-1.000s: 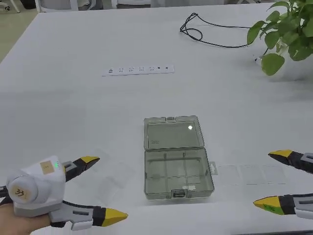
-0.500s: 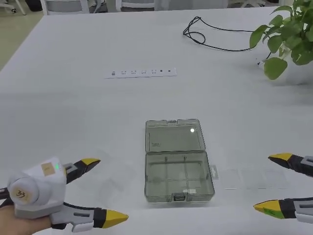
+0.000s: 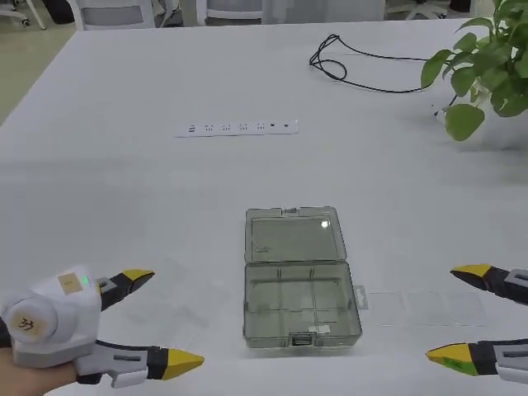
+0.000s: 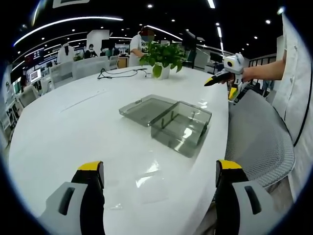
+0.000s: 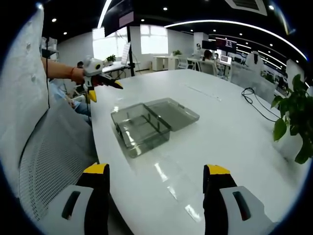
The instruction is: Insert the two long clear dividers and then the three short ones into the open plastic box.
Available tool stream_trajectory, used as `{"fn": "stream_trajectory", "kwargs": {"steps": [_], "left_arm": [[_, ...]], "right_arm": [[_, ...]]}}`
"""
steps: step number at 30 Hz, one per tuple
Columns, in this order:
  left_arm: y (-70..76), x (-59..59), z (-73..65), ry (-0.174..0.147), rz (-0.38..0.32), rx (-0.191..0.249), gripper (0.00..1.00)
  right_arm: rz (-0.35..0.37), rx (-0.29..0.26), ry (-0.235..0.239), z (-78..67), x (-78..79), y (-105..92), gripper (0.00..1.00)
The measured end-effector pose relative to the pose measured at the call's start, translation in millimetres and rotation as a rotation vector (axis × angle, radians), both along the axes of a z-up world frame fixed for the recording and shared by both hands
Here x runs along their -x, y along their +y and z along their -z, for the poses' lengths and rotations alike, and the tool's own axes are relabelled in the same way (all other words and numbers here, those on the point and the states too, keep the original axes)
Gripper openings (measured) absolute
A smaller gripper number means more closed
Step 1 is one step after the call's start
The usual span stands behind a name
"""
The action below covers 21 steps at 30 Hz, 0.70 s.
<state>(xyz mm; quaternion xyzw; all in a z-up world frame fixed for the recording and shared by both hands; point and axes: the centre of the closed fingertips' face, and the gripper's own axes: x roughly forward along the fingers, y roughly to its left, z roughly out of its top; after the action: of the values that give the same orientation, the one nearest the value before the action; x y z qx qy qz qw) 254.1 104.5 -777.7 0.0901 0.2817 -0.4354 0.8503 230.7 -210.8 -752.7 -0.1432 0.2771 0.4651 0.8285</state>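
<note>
The clear grey plastic box lies open on the white table, its lid folded flat behind it. Faint lines cross its inside; I cannot tell whether these are dividers. Clear dividers lie flat to the right of the box, and fainter clear pieces lie to its left. My left gripper hovers open at the lower left, well clear of the box. My right gripper is open at the lower right, beside the dividers. The left gripper view shows the box beyond its open jaws, and the right gripper view shows it too.
A white power strip lies mid-table behind the box. A black cable and a potted plant sit at the far right. A mesh chair stands at the table's near edge.
The head camera has tilted, so everything sits a little lower in the picture. My left gripper has drifted slightly to the left. Both grippers remain open and empty.
</note>
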Motion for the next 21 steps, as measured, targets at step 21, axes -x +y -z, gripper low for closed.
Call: {"fn": "stream_trajectory", "kwargs": {"steps": [21], "left_arm": [[44.1, -32.8, 13.5, 0.044, -0.191, -0.108, 0.78]], "right_arm": [[0.031, -0.01, 0.002, 1.0, 1.1, -2.0, 0.78]]}}
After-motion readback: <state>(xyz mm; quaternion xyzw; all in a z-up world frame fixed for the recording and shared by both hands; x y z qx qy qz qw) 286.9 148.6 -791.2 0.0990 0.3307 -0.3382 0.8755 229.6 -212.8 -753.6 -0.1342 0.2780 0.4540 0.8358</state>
